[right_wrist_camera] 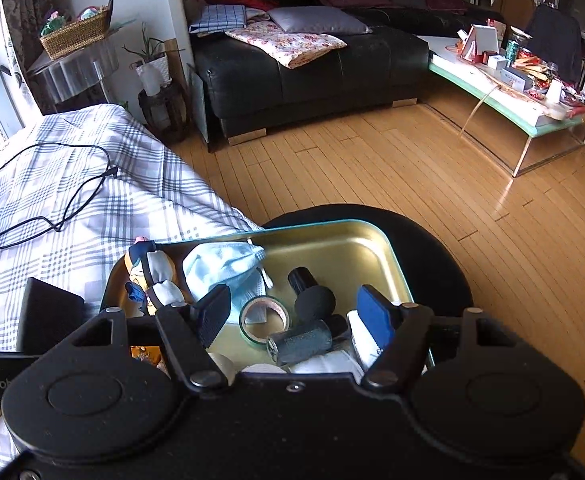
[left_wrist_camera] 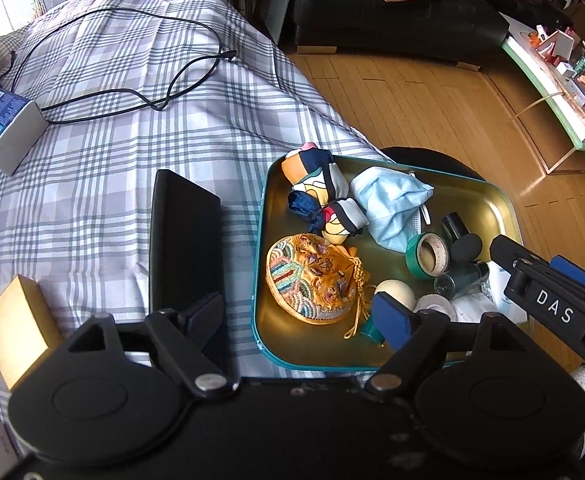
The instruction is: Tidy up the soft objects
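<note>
A teal tin tray [left_wrist_camera: 472, 196] with a gold inside holds the soft things. These are a knotted colourful scarf [left_wrist_camera: 324, 188], a light blue face mask [left_wrist_camera: 388, 208] and an orange embroidered pouch [left_wrist_camera: 308, 280]. My left gripper [left_wrist_camera: 296, 316] hangs open over the tray's near left corner. The pouch lies below, between its fingers, untouched. My right gripper [right_wrist_camera: 292, 316] is open above a green tape roll [right_wrist_camera: 264, 320] and a glittery bottle [right_wrist_camera: 304, 344]. In the right wrist view the mask [right_wrist_camera: 224, 268] and scarf [right_wrist_camera: 152, 272] lie just beyond its left finger. The right gripper [left_wrist_camera: 536, 264] also shows at the tray's right side.
The tray [right_wrist_camera: 352, 248] rests on a black stool beside a checked bedspread [left_wrist_camera: 112, 152]. A black flat box [left_wrist_camera: 184, 236], a gold box [left_wrist_camera: 16, 332], a cable [left_wrist_camera: 132, 96] and a blue-grey box [left_wrist_camera: 4, 128] lie on the bed. A black bottle [left_wrist_camera: 458, 228], a white ball [left_wrist_camera: 394, 292] and white packets share the tray.
</note>
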### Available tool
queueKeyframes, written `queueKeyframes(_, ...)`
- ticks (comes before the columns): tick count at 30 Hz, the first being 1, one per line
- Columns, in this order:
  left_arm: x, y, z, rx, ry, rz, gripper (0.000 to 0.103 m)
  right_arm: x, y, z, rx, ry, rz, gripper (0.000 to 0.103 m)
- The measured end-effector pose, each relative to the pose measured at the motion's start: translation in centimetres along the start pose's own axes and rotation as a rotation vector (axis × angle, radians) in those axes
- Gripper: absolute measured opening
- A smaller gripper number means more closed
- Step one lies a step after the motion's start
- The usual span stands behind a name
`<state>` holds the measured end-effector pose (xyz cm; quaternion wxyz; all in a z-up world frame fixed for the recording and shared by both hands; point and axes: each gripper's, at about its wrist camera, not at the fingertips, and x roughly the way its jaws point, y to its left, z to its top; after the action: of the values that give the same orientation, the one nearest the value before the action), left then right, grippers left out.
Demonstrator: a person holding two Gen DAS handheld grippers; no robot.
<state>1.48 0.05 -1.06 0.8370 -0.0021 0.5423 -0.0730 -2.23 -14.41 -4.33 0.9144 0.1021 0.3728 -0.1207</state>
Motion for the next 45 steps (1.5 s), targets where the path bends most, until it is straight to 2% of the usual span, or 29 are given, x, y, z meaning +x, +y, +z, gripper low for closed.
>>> queueKeyframes(12,-0.5,0.8,-1.5,-0.030,-0.010,0.073,0.085,0.1,1.3,-0.5,-0.062,0.028,-0.060,0.066)
queueKeyframes(18,-1.2,1.3,-2.1,-0.047,-0.019,0.085,0.086,0.0,1.7,-1.2,-0.072,0.070,-0.051,0.065)
queueKeyframes(30,-2.6,3.0,-3.9,-0.083,-0.031,0.091,0.087,-0.7,2.1,-2.3,-0.076,0.062,-0.085,0.065)
queueKeyframes(33,-3.0,3.3,-4.5,-0.092,-0.039,0.088,0.093,-0.9,2.3,-2.5,-0.075,0.050,-0.098,0.065)
queueKeyframes(45,-4.4,4.6,-5.5,-0.125,-0.084,0.092,0.099,-1.3,3.6,-3.3,-0.106,0.031,-0.148,0.065)
